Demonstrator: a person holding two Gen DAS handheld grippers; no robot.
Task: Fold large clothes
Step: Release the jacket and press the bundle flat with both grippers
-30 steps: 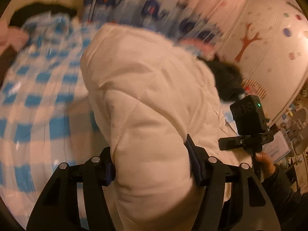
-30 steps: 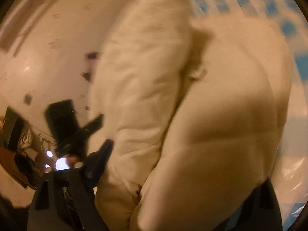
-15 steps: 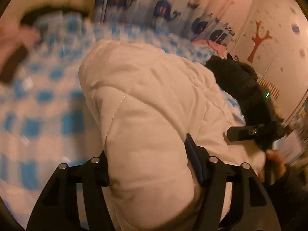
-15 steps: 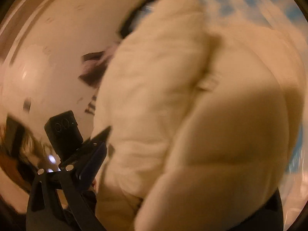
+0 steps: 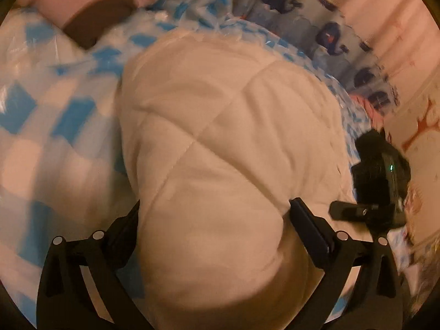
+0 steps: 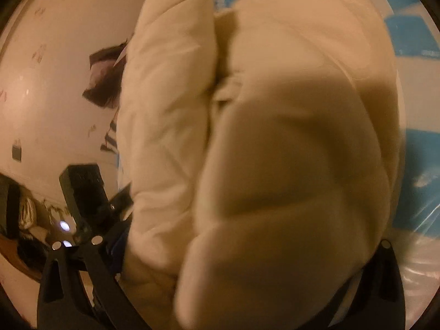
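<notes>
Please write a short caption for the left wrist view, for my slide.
Left tongs opened wide around a folded white quilted coat on the blue checked bed cover.

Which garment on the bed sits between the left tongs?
The puffy white quilted jacket, bulging between the left tongs. The pink and brown clothes lie far off at the bed's top corner.

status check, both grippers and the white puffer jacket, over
Left gripper just opened wide, white puffer jacket bulging between its jaws. Right gripper wide, jacket filling it. Jacket bunched on checked bed cover. Nothing blocking.
</notes>
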